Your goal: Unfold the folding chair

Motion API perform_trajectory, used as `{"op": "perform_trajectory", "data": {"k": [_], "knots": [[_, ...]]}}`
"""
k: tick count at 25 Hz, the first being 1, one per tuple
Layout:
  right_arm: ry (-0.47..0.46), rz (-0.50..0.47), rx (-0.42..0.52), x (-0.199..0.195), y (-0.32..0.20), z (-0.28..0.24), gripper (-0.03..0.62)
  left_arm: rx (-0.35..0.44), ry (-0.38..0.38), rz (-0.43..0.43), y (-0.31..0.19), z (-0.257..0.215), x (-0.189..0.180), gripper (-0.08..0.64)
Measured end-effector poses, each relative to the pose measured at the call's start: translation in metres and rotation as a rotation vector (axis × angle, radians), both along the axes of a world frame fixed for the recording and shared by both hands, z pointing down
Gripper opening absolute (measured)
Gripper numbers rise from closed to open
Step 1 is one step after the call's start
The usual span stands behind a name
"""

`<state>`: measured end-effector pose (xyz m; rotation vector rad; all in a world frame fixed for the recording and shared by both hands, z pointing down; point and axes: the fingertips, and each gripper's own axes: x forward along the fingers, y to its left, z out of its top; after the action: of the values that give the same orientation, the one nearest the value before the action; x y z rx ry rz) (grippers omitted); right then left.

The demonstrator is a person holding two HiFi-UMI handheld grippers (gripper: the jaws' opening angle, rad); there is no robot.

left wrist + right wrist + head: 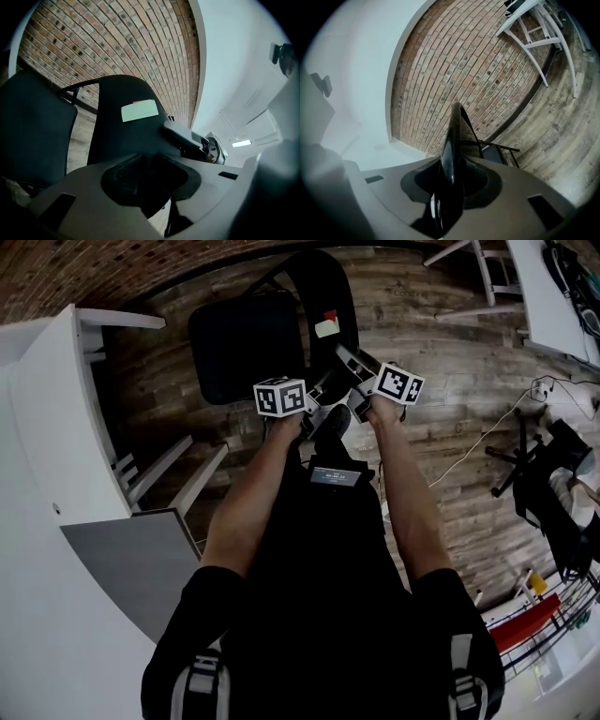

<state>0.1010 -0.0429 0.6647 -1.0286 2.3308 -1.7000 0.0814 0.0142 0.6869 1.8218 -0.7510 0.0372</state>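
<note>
Wood floor (450, 362) filling frame's upper half. Blk folding chair (246, 343) standing upper centre. L gripper (150, 187) pinching the lower part of the backrest (323, 287), and R gripper (450, 187) clamping its side edge. Pale label (327, 327) sticking on backrest.

A brick wall (84, 268) runs along the top left, above a wooden plank floor (450, 352); 1 white shelving unit (47, 446) fills the left side; a white-legged frame (483, 282) stands beside a white tabletop (553, 296) at top right; 1 white cable (483, 437) trails across the floor to a socket block (541, 390); a red piece (525, 622) lies at lower right.
</note>
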Motion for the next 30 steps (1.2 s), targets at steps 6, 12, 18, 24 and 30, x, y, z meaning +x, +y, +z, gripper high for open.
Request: {"op": "perform_trajectory", "data": {"k": [6,12,18,24,30], "knots": [[0.0,-0.029,-0.005,-0.031,0.006,0.0,0.121,0.005,0.018,-0.083,0.004,-0.003,-0.031,0.101],[0.027,-0.052,-0.018,-0.059,0.013,0.001,0.126,-0.004,0.017,-0.137,0.012,-0.002,-0.059,0.098],[0.015,-0.031,-0.054,-0.06,0.013,0.002,0.129,0.0,0.021,-0.135,0.013,-0.005,-0.057,0.071],[0.017,-0.036,-0.073,-0.058,0.013,0.0,0.129,0.001,0.01,-0.121,0.012,-0.009,-0.058,0.061],[0.038,-0.048,-0.083,-0.058,0.012,0.002,0.129,-0.019,0.056,-0.111,0.013,-0.004,-0.055,0.061]]}}
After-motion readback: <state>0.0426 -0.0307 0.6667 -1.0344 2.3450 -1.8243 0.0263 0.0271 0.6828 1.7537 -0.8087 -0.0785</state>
